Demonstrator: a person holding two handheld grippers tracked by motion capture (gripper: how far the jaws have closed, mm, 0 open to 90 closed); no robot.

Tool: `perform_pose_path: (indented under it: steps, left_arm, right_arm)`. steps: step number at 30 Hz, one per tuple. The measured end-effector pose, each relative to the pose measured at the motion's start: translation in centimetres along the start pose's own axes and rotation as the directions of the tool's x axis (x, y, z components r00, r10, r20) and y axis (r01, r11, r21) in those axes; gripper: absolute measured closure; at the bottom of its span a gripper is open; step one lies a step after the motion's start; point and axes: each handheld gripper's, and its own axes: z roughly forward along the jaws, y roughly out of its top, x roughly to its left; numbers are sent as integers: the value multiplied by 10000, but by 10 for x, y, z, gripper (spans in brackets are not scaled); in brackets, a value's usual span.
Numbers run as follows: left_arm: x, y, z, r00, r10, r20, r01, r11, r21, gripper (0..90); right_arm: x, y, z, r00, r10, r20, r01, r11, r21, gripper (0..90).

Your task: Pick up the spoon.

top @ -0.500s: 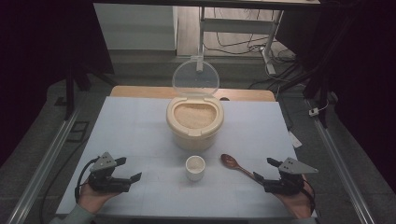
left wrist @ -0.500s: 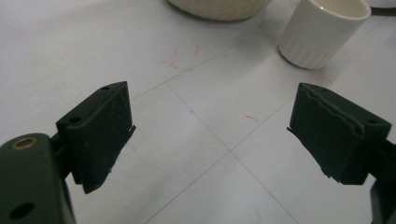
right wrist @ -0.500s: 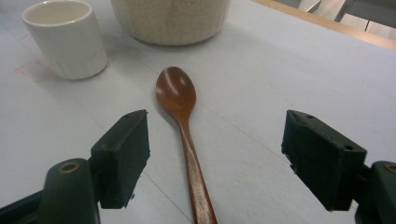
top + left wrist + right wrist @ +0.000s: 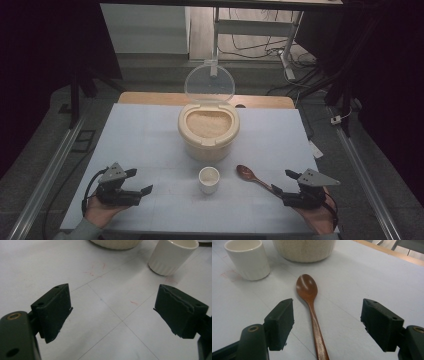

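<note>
Here the right gripper (image 4: 283, 182) rests low at the near right of the table (image 4: 150, 135), held in a hand (image 4: 315, 215) that comes in from the bottom edge of the high view. Its jaws stand wide apart and clamp nothing. In the right gripper view the handle of a wooden spoon (image 4: 312, 307) runs up between the two black jaws, clear of both pads, with its bowl lying just past the jaw tips and facing up. In the high view the spoon (image 4: 252, 177) lies flat on the table, its bowl pointing toward the middle and its handle reaching back under the gripper's tips.

The left gripper (image 4: 141, 181) sits at the near left, also in a hand (image 4: 100, 212), well apart from the right one. Its jaws are spread too, and in the left gripper view only bare table surface shows between them.

Between the two grippers, near the front middle, stands a small white cup (image 4: 209, 179), upright and just beside the spoon's bowl without touching it. The left gripper view shows it ahead and to the right (image 4: 172, 255); the right gripper view shows it ahead and to the left (image 4: 247, 258).

Behind the cup stands a cream-coloured container (image 4: 208, 131), filled with pale grain. Its clear round lid (image 4: 210, 85) is hinged up at the back and stands upright.
</note>
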Motion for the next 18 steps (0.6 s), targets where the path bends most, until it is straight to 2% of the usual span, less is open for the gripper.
perform_pose_path:
  steps: [12,14,16,18]
  left_arm:
    - [0,0,3,10000,14,60,-15,9999,144,134]
    - [0,0,4,10000,12,73,-13,9999,163,135]
    - [0,0,5,10000,37,91,-39,9998,204,135]
    - [-1,0,5,9999,67,97,-69,9997,242,134]
  right_arm:
    - [-1,6,-1,9999,115,11,-116,9998,156,288]
    - [-1,10,-2,9999,92,41,-93,9996,270,289]
    - [0,21,-4,10000,-5,-50,9,9976,698,289]
    - [0,27,-4,9999,-58,-109,67,9965,837,290]
